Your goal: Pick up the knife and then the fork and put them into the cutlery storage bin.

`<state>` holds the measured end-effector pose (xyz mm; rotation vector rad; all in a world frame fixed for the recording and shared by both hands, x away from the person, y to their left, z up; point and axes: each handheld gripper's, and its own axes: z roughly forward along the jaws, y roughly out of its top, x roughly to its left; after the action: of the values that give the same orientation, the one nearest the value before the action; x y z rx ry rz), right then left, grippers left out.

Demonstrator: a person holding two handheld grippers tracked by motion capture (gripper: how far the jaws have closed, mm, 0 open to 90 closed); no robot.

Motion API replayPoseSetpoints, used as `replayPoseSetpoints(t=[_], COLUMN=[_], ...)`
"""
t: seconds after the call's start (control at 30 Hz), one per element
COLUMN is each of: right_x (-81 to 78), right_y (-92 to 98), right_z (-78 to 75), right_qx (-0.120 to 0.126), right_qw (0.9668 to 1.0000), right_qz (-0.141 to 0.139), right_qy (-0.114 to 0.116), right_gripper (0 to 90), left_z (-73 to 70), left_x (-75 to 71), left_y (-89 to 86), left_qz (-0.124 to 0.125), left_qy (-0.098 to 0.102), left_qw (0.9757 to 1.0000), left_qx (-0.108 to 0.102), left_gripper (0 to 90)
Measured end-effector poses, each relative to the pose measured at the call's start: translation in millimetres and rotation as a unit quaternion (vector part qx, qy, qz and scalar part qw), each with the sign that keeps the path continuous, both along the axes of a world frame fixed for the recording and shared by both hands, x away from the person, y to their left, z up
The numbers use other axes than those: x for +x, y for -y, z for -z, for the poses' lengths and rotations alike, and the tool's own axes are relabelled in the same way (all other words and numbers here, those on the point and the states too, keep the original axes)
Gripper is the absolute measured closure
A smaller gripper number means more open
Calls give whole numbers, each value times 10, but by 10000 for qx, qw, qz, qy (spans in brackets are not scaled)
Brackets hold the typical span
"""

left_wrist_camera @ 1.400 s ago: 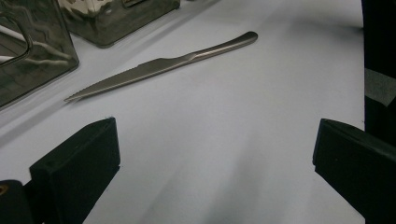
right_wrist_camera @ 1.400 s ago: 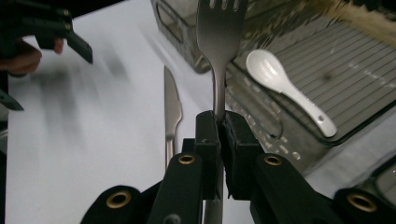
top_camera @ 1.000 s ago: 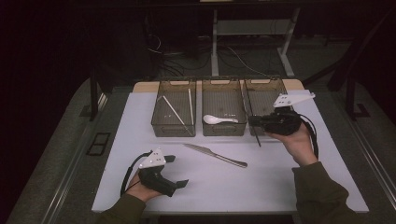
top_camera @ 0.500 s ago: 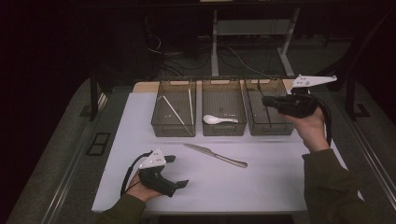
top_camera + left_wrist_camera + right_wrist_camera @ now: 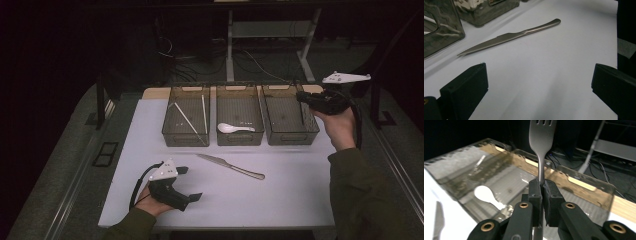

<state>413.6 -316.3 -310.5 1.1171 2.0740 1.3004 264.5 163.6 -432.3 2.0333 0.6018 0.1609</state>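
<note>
A metal fork (image 5: pixel 541 140) stands upright with its tines up, and my right gripper (image 5: pixel 541 188) is shut on its handle. In the high view that right gripper (image 5: pixel 301 97) hovers over the far right corner of the right bin (image 5: pixel 278 136). The middle bin (image 5: pixel 239 139) holds a white spoon (image 5: pixel 234 128), and the left bin (image 5: pixel 184 140) holds chopsticks (image 5: pixel 188 120). A table knife (image 5: pixel 231 166) lies on the white mat in front of the bins. My left gripper (image 5: pixel 189 183) rests open near the front left, its jaws pointing at the knife (image 5: pixel 509 37) with nothing between them.
The white mat (image 5: pixel 290 200) covers the table, with bare room at its front right. Behind the bins run the table's wooden edge (image 5: pixel 155 92), a metal frame (image 5: pixel 231 45) and cables on the dark floor. A sleeve (image 5: pixel 360 200) comes in at bottom right.
My right gripper has carried the fork from the near side of the right bin up and away, to over the bin's far right corner. The left gripper has stayed put.
</note>
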Motion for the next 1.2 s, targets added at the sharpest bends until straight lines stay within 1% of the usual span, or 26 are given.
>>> replayPoseSetpoints(t=[0.13,0.23,0.27,0.4,0.5,0.6,0.67,0.77,0.87,0.93,1.07,1.13,1.2], right_x=[87,139,150,196,218,232,234,246,264,276,306,320,335], right_y=[53,76,77,103,121,137,139,138,129,119,88,66,37], right_z=[95,174,201,330,461,558,588,603,626,644,692,717,742], right_qx=[-133,-258,-332,-489,-608,-743,-795,-850,-970,-1006,-1164,-1253,-1367], right_qw=[9997,9989,9984,9966,9942,9922,9911,9902,9883,9875,9842,9829,9804], right_qz=[162,232,275,338,404,400,409,401,417,431,400,375,358], right_qy=[-139,-303,-357,-576,-785,-919,-990,-1031,-1104,-1136,-1271,-1298,-1370], right_gripper=[849,849,848,849,849,849,849,849,849,848,848,848,848], left_z=[0,0,0,-1,-3,-1,0,1,2,1,9,8,8], left_x=[-2,0,-1,-2,-5,-2,-3,-5,-5,-5,-4,-4,-5], left_y=[0,0,0,1,2,1,3,6,6,6,9,11,10], left_qz=[13,11,13,20,19,20,19,19,19,21,25,28,31], left_qy=[2,-2,-3,5,12,2,-2,-10,-9,-13,-39,-41,-38], left_qw=[10000,10000,10000,10000,10000,10000,10000,10000,10000,10000,10000,10000,10000], left_qx=[7,-6,-2,-7,-14,-5,-4,-5,-3,-8,-2,-1,2], left_gripper=[0,0,0,0,0,0,0,0,0,0,0,0,0])
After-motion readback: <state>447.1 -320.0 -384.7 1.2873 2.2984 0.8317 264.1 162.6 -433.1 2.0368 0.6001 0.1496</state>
